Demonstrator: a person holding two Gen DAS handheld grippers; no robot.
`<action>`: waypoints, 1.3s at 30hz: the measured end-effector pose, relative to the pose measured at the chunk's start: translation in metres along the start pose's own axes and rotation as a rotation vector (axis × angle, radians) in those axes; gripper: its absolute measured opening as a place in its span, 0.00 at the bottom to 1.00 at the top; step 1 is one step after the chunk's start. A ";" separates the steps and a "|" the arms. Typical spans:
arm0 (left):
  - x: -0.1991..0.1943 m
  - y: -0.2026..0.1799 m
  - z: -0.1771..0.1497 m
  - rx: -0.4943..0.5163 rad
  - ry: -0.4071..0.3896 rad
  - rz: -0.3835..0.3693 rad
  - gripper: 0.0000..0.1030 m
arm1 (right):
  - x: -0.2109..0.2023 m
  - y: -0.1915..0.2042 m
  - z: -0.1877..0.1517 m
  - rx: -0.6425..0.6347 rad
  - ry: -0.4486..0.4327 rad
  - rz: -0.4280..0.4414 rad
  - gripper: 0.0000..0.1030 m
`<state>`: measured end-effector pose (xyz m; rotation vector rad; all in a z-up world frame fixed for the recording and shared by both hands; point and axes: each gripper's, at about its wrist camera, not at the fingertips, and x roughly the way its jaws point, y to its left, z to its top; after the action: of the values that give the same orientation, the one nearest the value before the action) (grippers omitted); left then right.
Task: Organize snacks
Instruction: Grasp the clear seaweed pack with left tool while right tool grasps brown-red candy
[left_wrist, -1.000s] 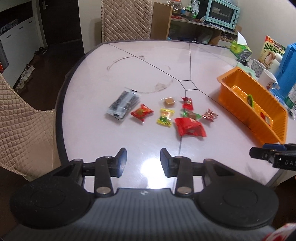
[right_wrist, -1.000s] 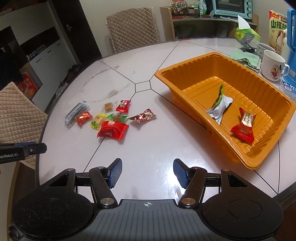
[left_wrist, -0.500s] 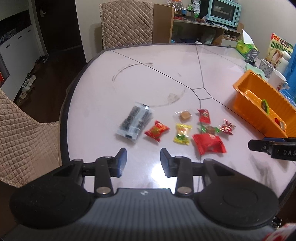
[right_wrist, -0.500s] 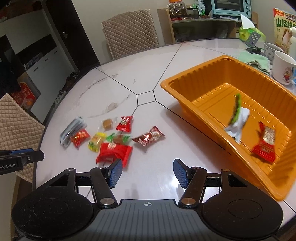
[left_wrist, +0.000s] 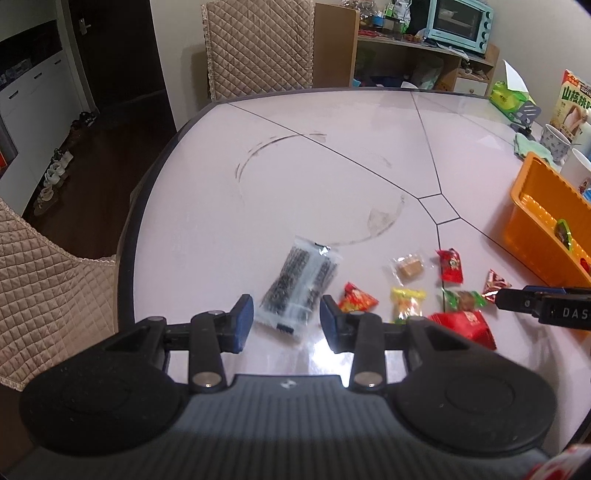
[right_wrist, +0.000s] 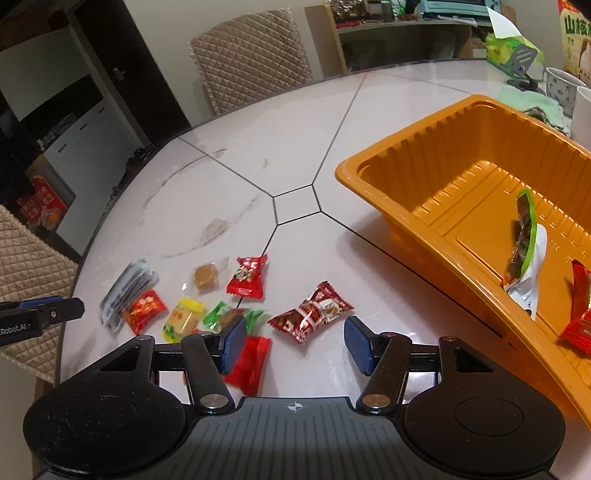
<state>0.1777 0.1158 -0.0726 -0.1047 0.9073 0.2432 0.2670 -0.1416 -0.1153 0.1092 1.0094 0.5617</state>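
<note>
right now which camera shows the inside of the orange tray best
The right wrist view: it looks down into the orange tray, showing its ribbed floor, a green-edged packet and a red snack. The left wrist view catches only its near wall at the frame edge.

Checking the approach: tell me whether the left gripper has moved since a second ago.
Yes. The left gripper has advanced toward the snacks: the clear dark-striped packet, once well ahead on the table, now lies just beyond its open fingertips.

Surface (left_wrist: 332, 192): glossy, smooth, reflective, with dull smear rings. Orange tray (right_wrist: 436, 162): ribbed, shiny plastic; snack wrappers (right_wrist: 310, 317) glossy crinkled film. Chair covers (left_wrist: 258, 44): quilted matt cloth; left gripper (left_wrist: 286, 323) body matt black plastic with metal pins.
</note>
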 end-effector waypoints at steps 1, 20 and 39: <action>0.002 0.001 0.001 0.002 0.002 -0.001 0.34 | 0.003 -0.001 0.001 0.008 0.003 -0.001 0.51; 0.034 0.005 0.013 0.031 0.056 -0.022 0.34 | 0.032 0.025 0.003 -0.265 0.018 -0.148 0.28; 0.063 -0.002 0.019 0.124 0.095 -0.061 0.38 | 0.015 0.011 0.011 -0.178 0.010 -0.107 0.19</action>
<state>0.2297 0.1275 -0.1110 -0.0293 1.0101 0.1253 0.2777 -0.1231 -0.1172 -0.1056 0.9648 0.5519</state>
